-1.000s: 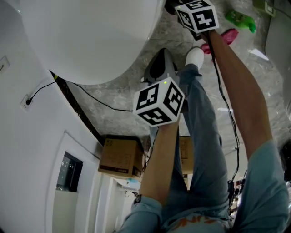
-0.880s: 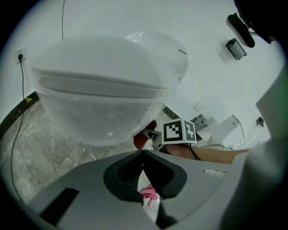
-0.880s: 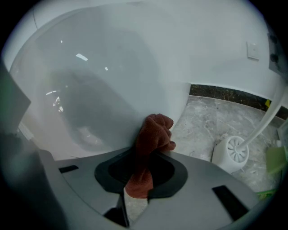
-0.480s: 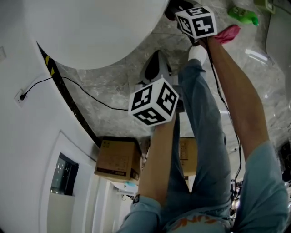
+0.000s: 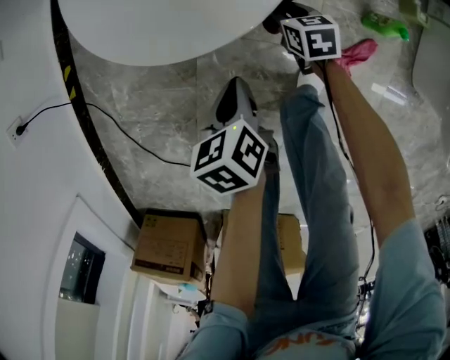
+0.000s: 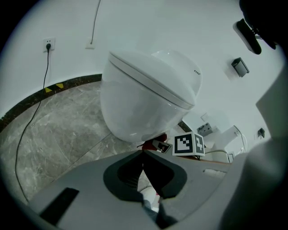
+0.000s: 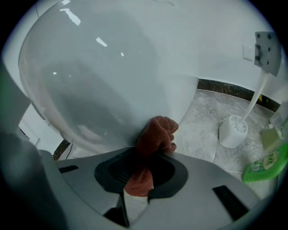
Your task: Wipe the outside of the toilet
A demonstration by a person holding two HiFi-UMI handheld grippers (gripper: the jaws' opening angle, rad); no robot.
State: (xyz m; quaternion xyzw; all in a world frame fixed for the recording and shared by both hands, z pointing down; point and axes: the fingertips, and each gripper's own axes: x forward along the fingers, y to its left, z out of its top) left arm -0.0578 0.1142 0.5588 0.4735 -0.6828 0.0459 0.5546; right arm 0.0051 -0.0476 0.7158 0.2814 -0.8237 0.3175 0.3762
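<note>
The white toilet fills the top of the head view as a big bowl. My right gripper is shut on a red-brown cloth and presses it against the lower side of the toilet bowl. In the head view the right gripper reaches under the bowl's edge, and a tail of the cloth hangs out beside it. My left gripper hovers over the floor short of the bowl, shut with nothing in it.
A toilet brush holder and a green bottle stand on the grey marble floor to the right. A black cable runs across the floor to a wall socket. Cardboard boxes sit behind me.
The head view has shifted so the bowl sits higher in frame. The left gripper drifted slightly left and down. The right gripper keeps the cloth on the bowl.
</note>
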